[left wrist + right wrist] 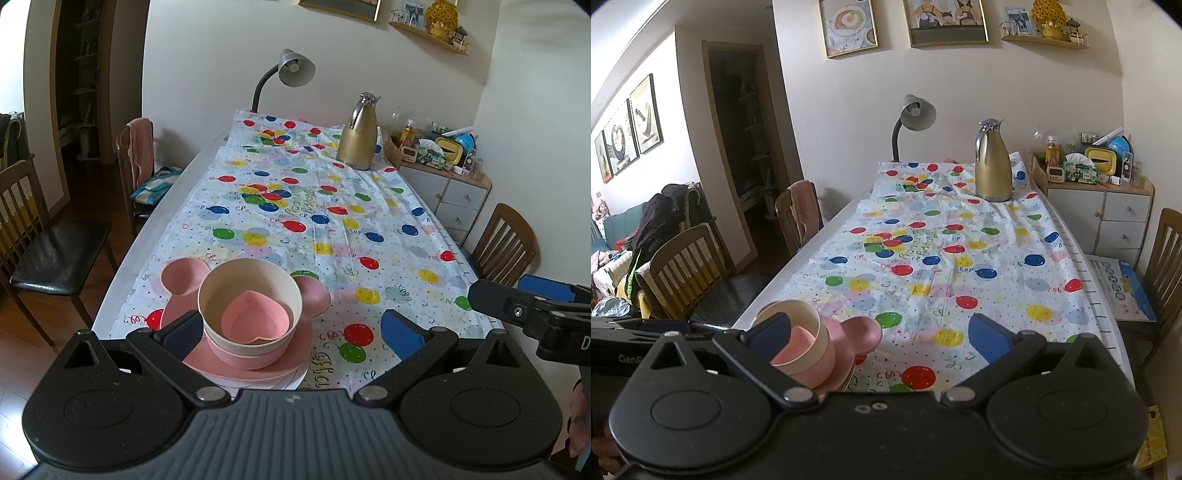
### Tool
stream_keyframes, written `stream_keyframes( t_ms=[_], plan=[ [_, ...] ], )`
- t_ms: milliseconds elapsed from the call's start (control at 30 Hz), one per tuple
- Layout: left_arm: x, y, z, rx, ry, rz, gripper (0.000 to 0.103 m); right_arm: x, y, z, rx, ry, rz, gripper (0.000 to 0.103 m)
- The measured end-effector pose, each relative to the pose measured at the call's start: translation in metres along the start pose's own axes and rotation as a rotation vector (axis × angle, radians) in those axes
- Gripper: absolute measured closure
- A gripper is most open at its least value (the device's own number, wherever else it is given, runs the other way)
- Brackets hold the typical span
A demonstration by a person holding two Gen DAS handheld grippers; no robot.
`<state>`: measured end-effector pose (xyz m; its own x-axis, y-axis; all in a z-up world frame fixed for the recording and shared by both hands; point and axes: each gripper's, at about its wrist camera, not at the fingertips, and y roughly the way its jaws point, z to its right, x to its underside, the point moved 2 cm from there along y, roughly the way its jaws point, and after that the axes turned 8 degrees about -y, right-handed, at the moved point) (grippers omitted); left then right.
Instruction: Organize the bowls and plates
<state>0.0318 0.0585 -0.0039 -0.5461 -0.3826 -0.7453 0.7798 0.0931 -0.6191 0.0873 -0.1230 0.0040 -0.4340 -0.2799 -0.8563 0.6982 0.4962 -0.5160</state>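
Above near table edge, left gripper [291, 334] and right gripper [881, 338] level, jaws wide, beside stacked bowls [251, 306].

Our left gripper [291, 334]: matte black housing, ribbed grey centre panel, two round dimpled discs, triangular cut-outs, silver pivot bolts, blue pads [400, 334] on fingers. Our right gripper [879, 338]: same build, plain black centre with two small metal fittings, blue pads [990, 338]. Left view shows its side: silver screw, white letter "D".
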Motion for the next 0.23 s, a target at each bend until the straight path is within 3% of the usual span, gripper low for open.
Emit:
stream_keyframes(
  t_ms=[233],
  plan=[
    [0.0007,0.0033,-0.0014,-0.011,-0.010,-0.014,0.000,0.0010,0.0048,-0.0015,-0.007,0.001,-0.021,0.000]
  ],
)
